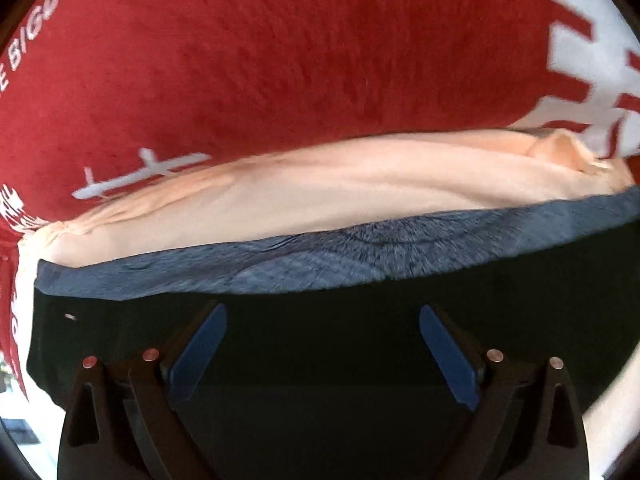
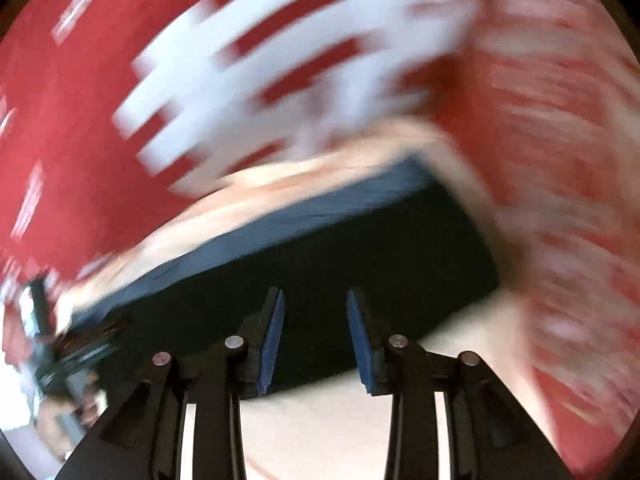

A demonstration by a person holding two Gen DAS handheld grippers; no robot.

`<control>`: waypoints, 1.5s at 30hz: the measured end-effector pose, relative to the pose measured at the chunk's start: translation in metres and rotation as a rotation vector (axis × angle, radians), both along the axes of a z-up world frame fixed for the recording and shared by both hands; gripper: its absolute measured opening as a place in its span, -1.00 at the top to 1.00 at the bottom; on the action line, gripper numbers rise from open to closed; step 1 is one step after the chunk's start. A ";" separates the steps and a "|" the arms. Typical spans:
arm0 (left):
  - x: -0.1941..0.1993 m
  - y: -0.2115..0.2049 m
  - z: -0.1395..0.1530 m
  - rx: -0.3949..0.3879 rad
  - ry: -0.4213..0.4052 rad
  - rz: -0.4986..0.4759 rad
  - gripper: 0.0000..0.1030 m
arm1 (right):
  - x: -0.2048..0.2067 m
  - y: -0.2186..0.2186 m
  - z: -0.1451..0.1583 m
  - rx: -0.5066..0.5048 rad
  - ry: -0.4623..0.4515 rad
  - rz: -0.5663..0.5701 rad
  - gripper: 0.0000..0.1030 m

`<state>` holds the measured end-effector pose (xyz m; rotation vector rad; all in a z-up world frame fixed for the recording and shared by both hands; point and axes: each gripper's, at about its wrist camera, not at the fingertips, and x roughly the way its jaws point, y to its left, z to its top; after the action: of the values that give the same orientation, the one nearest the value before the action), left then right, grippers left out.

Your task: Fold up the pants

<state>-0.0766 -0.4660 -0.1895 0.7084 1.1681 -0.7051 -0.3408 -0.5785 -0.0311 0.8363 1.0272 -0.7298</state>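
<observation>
While my left gripper (image 1: 323,356) hung with its jaws spread wide and nothing between them, the pants (image 1: 360,212), a pale peach fabric, lay bunched on the red printed cloth (image 1: 280,48) just beyond a dark padded block (image 1: 320,268). My right gripper (image 2: 316,336), jaws only narrowly parted and also empty, pointed at the same block through heavy blur. I judged the fabric light, soft and limp, best pinched at a hem or corner.
</observation>
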 end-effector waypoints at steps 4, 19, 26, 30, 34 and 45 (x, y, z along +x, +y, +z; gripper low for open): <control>0.023 -0.008 -0.009 -0.040 0.002 0.067 -1.00 | 0.072 0.000 -0.051 0.042 0.037 0.163 0.30; 0.095 0.110 0.043 0.080 -0.079 0.222 -1.00 | 0.024 -0.021 -0.023 0.075 0.004 -0.026 0.29; 0.116 0.179 0.046 0.109 -0.063 0.281 -1.00 | 0.018 0.064 -0.022 0.393 -0.185 0.003 0.23; 0.158 0.223 0.029 0.116 -0.094 0.270 -1.00 | 0.065 0.135 -0.046 0.531 -0.248 0.068 0.18; 0.198 0.259 0.007 0.147 -0.126 0.260 -1.00 | 0.101 0.187 -0.082 0.638 -0.308 0.051 0.18; 0.236 0.296 -0.016 0.008 0.007 0.213 -1.00 | 0.108 0.203 -0.115 0.677 -0.365 -0.138 0.45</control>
<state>0.1594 -0.1699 -0.2060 0.5781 1.2320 -0.5246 -0.2329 -0.3751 -0.1458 1.5738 0.8898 -0.3088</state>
